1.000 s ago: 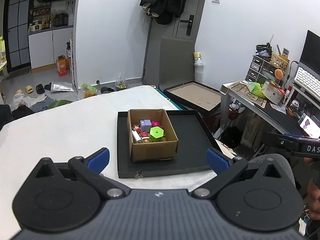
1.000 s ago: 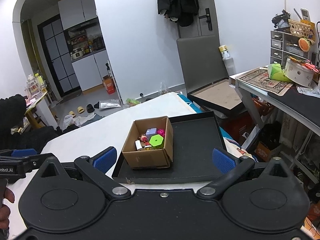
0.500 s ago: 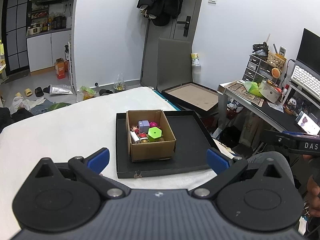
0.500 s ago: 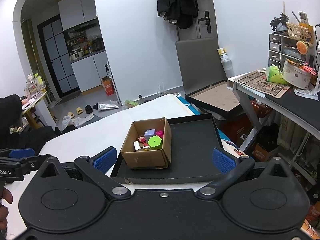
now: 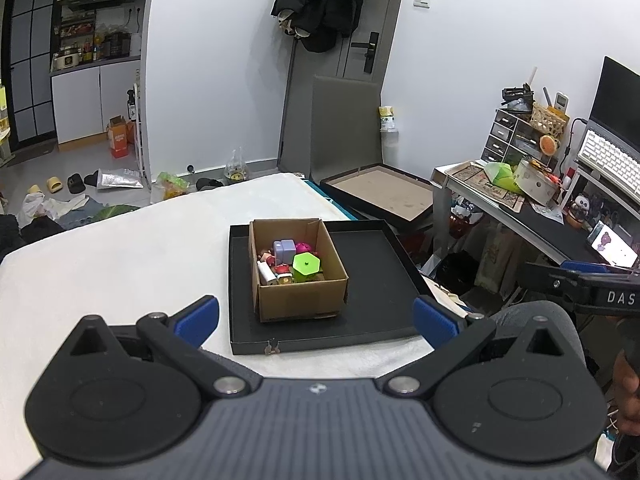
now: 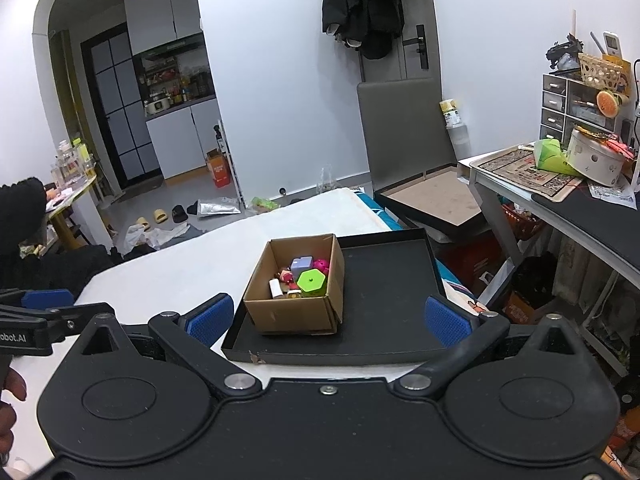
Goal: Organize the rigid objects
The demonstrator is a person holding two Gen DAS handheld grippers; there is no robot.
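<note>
A brown cardboard box (image 5: 300,304) (image 6: 294,312) stands in the left half of a shallow black tray (image 5: 380,280) (image 6: 384,300) on a white-covered table (image 5: 120,256) (image 6: 180,272). Inside lie several small toys, among them a green hexagonal piece (image 5: 306,266) (image 6: 312,281) and a lilac cube (image 5: 284,250) (image 6: 301,266). My left gripper (image 5: 316,318) hangs open in front of the tray, nothing between its blue pads. My right gripper (image 6: 328,318) is open too, held short of the tray's near edge. Each gripper shows at the edge of the other's view.
A second flat box (image 5: 380,192) (image 6: 436,200) lies beyond the table's far corner, with a grey board (image 5: 348,120) leaning behind it. A cluttered desk (image 5: 520,200) (image 6: 560,184) stands to the right. Shoes and bags litter the floor (image 5: 80,188) at the left.
Both grippers have drawn back a little from the table, so the box and tray look slightly smaller and lower. Both stay open and nothing on the table has moved.
</note>
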